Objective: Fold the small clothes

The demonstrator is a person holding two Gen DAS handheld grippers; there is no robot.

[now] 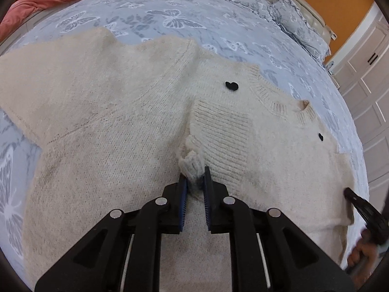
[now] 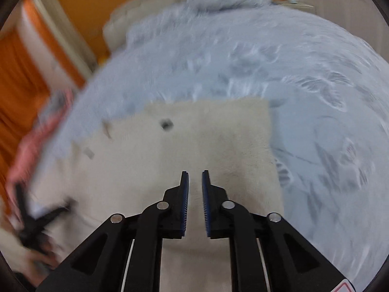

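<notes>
A cream knitted sweater (image 1: 109, 121) with small black hearts (image 1: 231, 86) lies spread on the bed, one sleeve folded across its chest. My left gripper (image 1: 195, 170) is shut on that sleeve's ribbed cuff (image 1: 192, 163), which bunches between the blue pads low over the sweater's body. The ribbed neckline (image 1: 279, 104) lies to the right. In the blurred right wrist view, my right gripper (image 2: 195, 172) hangs over the sweater (image 2: 206, 133) near its right edge, jaws nearly together with nothing between them. The other gripper (image 2: 31, 221) and a hand show at the left edge.
A blue bedspread (image 1: 170, 12) with a butterfly print covers the bed. Pillows (image 1: 299, 24) lie at the far right by a pale headboard. Pink and grey clothes (image 1: 36, 2) are piled at the far left. White wardrobe doors (image 1: 364, 85) stand to the right.
</notes>
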